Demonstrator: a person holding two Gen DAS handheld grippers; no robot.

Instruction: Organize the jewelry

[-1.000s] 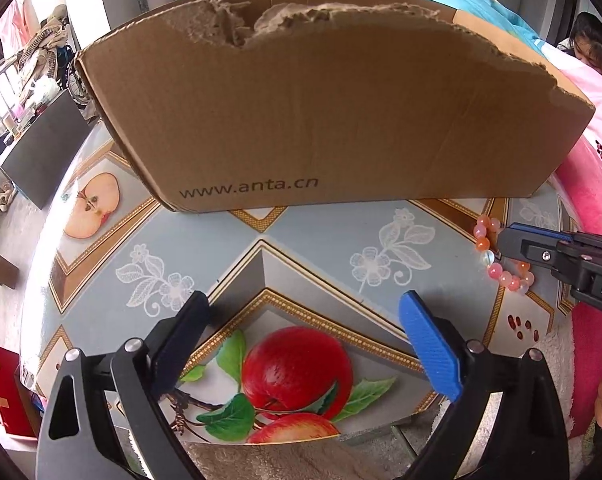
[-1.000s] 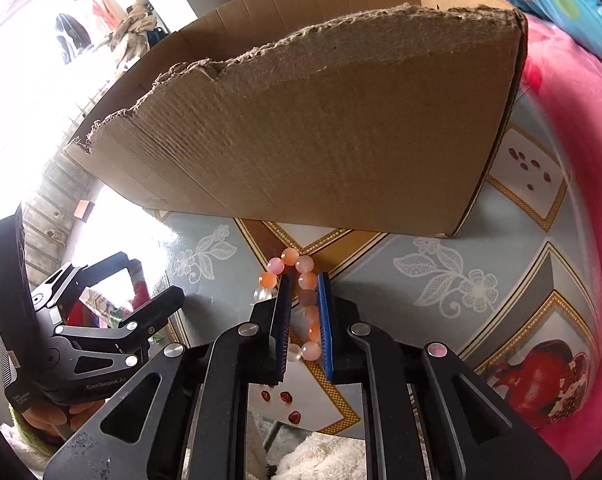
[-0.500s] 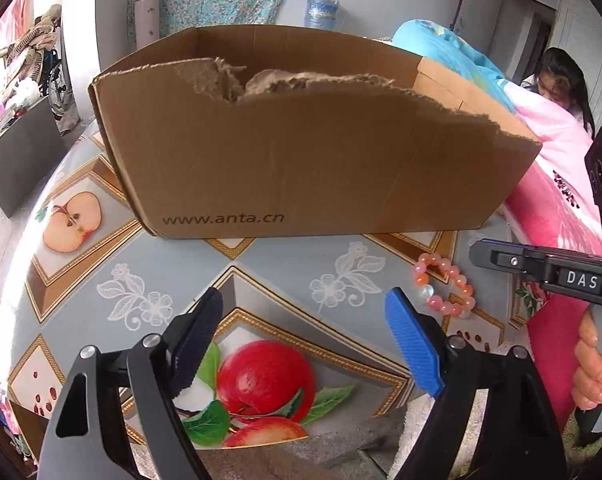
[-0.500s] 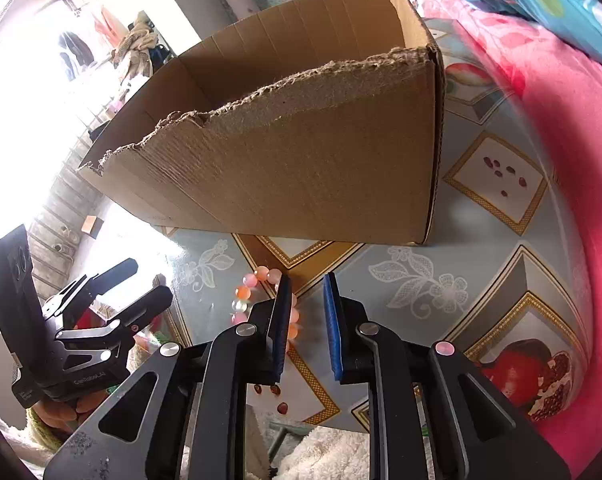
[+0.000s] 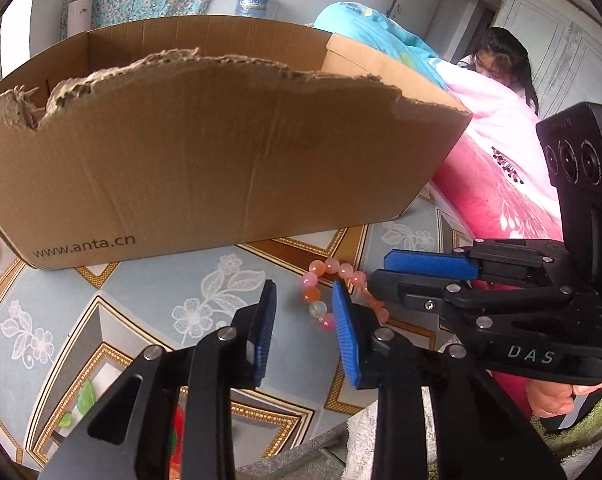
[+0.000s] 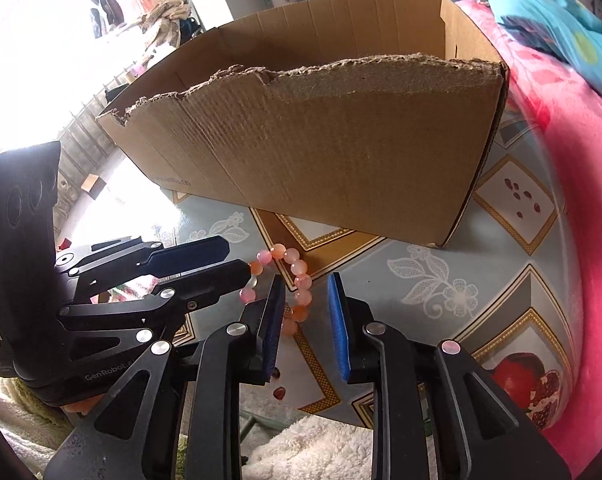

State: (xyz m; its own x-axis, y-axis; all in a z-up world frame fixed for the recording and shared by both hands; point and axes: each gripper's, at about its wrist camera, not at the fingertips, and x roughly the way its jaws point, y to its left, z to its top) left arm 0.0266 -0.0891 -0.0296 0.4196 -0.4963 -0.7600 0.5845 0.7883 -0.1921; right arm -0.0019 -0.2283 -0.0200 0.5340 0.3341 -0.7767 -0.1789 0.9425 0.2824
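A bracelet of pink and orange beads (image 5: 325, 293) lies on the patterned table in front of a torn cardboard box (image 5: 205, 168). My left gripper (image 5: 305, 332) is open, its fingers on either side of the bracelet's near-left part. My right gripper (image 6: 305, 320) is open too, its left finger over the bracelet (image 6: 297, 280), which lies loose between the two tools. In the left wrist view the right gripper's fingers (image 5: 429, 266) come in from the right, next to the beads. In the right wrist view the left gripper's fingers (image 6: 205, 268) reach the beads from the left.
The open box (image 6: 341, 152) stands just behind the bracelet. A pink and blue blanket (image 6: 573, 120) lies along the table's right side, and a person (image 5: 501, 64) sits beyond it. A white fluffy cloth (image 6: 313, 448) hangs at the near table edge.
My right gripper has opened and let go of the bracelet, which now lies on the table. My left gripper has moved right to the beads and narrowed its opening.
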